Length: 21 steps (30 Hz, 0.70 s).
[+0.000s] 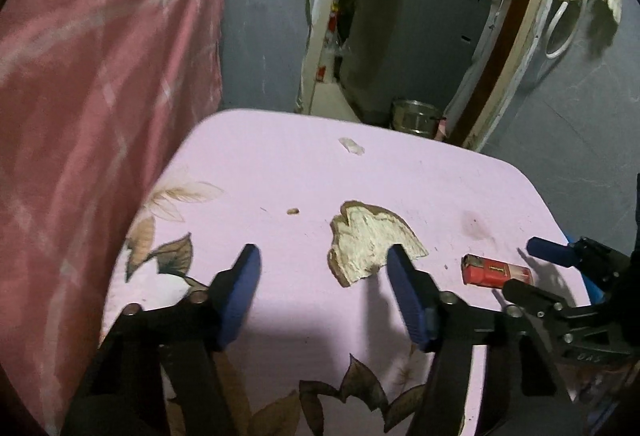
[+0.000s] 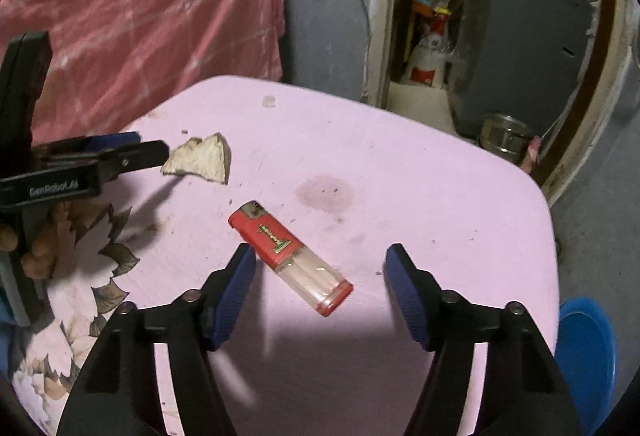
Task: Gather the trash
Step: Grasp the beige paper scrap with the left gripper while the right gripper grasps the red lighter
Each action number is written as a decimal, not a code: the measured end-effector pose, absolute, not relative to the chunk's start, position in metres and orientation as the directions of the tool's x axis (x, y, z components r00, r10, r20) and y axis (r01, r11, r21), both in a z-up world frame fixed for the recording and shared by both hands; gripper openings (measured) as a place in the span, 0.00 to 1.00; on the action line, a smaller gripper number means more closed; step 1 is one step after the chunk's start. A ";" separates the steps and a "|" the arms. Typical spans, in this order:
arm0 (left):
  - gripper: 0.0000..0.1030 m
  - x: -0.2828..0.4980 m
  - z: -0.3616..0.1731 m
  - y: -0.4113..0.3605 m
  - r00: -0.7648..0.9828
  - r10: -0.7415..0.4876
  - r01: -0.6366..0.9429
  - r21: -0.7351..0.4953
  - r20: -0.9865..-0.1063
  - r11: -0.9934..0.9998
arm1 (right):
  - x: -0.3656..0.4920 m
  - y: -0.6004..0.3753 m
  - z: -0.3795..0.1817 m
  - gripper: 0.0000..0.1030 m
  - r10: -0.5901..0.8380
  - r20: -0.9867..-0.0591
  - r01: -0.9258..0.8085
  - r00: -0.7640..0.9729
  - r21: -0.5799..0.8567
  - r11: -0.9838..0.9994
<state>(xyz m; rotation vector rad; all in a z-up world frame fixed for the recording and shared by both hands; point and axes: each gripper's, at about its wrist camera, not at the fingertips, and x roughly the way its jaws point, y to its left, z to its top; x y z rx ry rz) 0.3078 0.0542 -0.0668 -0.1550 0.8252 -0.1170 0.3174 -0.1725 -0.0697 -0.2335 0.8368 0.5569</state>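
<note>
The left tongs (image 1: 324, 264) are hanging apart over the pink desk (image 1: 280, 164), nothing between the pads; the right pad's tip is overlapping the near edge of a torn bread slice (image 1: 368, 240) in the left wrist view, though contact cannot be told. The right tongs (image 2: 320, 264) are also standing apart, pointing down at a red lighter (image 2: 290, 256) that is lying flat on the desk (image 2: 420, 164), its clear end toward the camera. The lighter's middle is sitting just beside the left pad, and the right pad is well clear of it; neither pad is pressing on it. In the right wrist view a hand (image 2: 38, 248) is gripping the left tool's handle at the left edge, above the desk's leaf print. Beyond the bread, a small crumb (image 1: 293, 211) and, further back, a pale scrap (image 1: 352, 146) are lying on the bare pink surface. A dark stain (image 2: 324, 192) is showing just past the lighter. Behind the desk a pink cloth (image 1: 100, 56) is hanging at the left, and a doorway is opening onto a grey appliance (image 1: 416, 36) with a steel pot (image 1: 416, 114) on the floor beside it. A blue bin (image 2: 588, 356) is sitting beside the desk at the right.
</note>
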 end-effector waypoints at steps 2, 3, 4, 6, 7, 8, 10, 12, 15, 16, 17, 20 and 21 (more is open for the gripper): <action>0.49 0.310 -0.067 0.054 0.663 -0.177 0.048 -0.195 -0.728 0.980 | 0.319 -0.171 -0.071 0.61 0.380 -0.762 -0.563 0.524 0.025 0.826; 0.48 0.312 -0.067 0.054 0.660 -0.183 0.052 -0.198 -0.729 0.979 | 0.320 -0.171 -0.072 0.60 0.380 -0.768 -0.564 0.516 0.029 0.825; 0.46 0.313 -0.067 0.054 0.657 -0.185 0.055 -0.199 -0.730 0.979 | 0.321 -0.170 -0.073 0.59 0.380 -0.773 -0.565 0.508 0.034 0.824; 0.43 0.316 -0.066 0.052 0.654 -0.184 0.060 -0.192 -0.734 0.979 | 0.323 -0.170 -0.075 0.55 0.377 -0.783 -0.563 0.494 0.042 0.825; 0.41 0.317 -0.065 0.052 0.653 -0.184 0.063 -0.189 -0.734 0.980 | 0.324 -0.169 -0.075 0.54 0.376 -0.783 -0.562 0.495 0.041 0.826; 0.39 0.317 -0.065 0.050 0.653 -0.183 0.067 -0.185 -0.735 0.981 | 0.324 -0.169 -0.076 0.52 0.376 -0.784 -0.564 0.494 0.040 0.825; 0.34 0.318 -0.065 0.048 0.650 -0.185 0.073 -0.181 -0.737 0.981 | 0.326 -0.167 -0.076 0.47 0.375 -0.784 -0.561 0.495 0.041 0.827; 0.31 0.318 -0.064 0.046 0.648 -0.186 0.079 -0.177 -0.739 0.981 | 0.330 -0.168 -0.076 0.40 0.369 -0.783 -0.548 0.501 0.043 0.835; 0.27 0.319 -0.066 0.041 0.644 -0.188 0.083 -0.177 -0.742 0.981 | 0.331 -0.170 -0.076 0.31 0.363 -0.779 -0.528 0.512 0.048 0.848; 0.26 0.319 -0.066 0.040 0.643 -0.190 0.085 -0.178 -0.742 0.980 | 0.330 -0.171 -0.074 0.29 0.362 -0.778 -0.522 0.514 0.051 0.851; 0.25 0.321 -0.066 0.036 0.640 -0.193 0.086 -0.180 -0.744 0.980 | 0.331 -0.174 -0.074 0.27 0.365 -0.776 -0.515 0.514 0.061 0.855; 0.22 0.324 -0.067 0.032 0.638 -0.187 0.085 -0.173 -0.747 0.981 | 0.334 -0.180 -0.073 0.22 0.370 -0.770 -0.489 0.520 0.088 0.868; 0.21 0.325 -0.067 0.031 0.638 -0.184 0.085 -0.169 -0.748 0.982 | 0.335 -0.181 -0.073 0.22 0.368 -0.769 -0.479 0.523 0.091 0.873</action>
